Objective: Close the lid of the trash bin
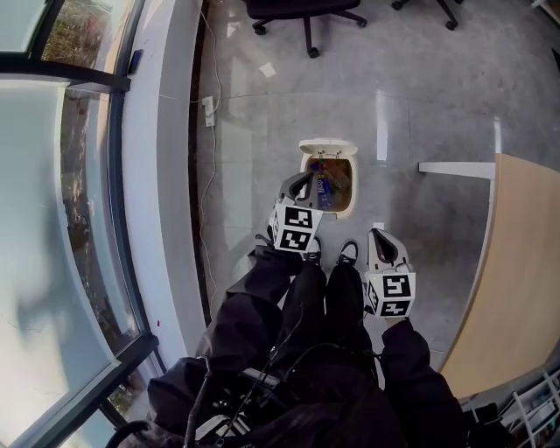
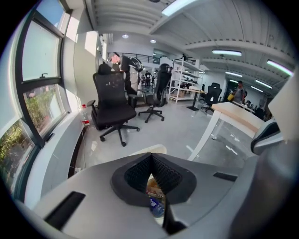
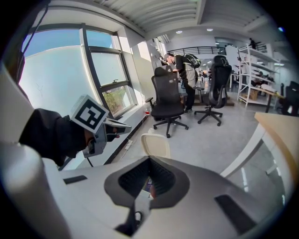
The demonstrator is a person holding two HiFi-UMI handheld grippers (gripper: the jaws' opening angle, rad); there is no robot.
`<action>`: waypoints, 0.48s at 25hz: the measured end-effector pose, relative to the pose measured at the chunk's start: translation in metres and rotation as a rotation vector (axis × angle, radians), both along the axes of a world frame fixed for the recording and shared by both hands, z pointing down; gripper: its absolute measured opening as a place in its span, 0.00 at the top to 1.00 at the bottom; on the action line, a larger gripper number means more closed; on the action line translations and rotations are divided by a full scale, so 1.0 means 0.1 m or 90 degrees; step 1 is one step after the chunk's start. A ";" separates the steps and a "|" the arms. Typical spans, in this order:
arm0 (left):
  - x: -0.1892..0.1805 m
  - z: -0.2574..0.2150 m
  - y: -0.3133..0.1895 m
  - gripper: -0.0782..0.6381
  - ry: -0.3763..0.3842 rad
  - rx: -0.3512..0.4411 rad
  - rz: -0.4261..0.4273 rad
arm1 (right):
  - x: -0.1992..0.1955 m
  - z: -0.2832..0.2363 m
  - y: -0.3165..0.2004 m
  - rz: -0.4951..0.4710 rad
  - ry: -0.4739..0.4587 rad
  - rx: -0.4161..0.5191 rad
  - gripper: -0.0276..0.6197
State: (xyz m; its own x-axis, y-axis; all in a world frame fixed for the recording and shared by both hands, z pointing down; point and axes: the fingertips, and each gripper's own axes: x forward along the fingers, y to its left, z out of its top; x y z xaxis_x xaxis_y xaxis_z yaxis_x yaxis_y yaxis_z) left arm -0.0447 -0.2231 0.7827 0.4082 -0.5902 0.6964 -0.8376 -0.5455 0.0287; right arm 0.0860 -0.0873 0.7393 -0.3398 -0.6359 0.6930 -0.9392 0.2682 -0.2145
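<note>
Setting: office with grey floor (image 1: 437, 87); window wall (image 1: 61, 219) down the left of the head view, wooden desk (image 1: 516, 262) at the right edge, black office chair (image 1: 306, 13) at the top.
Trash bin (image 1: 353, 188): white, at frame centre in the head view, just above the person's shoes (image 1: 348, 254); mouth uncovered.
Lid (image 1: 328, 147): cream, flipped up at the top edge of the bin in frame.
Contents: blue-labelled bottle (image 1: 322, 188) among other rubbish too small to tell apart.
Left gripper (image 1: 304, 179): overlapping the bin's left rim in the head view, angled downward; claw pressed together, pinching nothing.
Right gripper (image 1: 378, 234): lower right of the bin, apart from it; claw pressed together, empty.
</note>
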 end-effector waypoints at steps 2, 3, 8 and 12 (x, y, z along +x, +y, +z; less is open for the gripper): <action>0.04 0.05 -0.14 0.89 -0.014 0.008 0.012 | 0.05 0.04 0.02 0.004 0.001 -0.005 0.95; 0.06 0.08 -0.21 0.89 -0.020 0.011 0.018 | 0.08 0.07 0.04 0.007 0.003 -0.009 0.95; 0.10 0.21 -0.39 0.89 -0.046 0.022 0.036 | 0.20 0.20 0.11 0.022 0.006 -0.025 0.95; 0.16 0.33 -0.47 0.89 -0.056 0.025 0.059 | 0.25 0.27 0.12 0.032 0.005 -0.029 0.95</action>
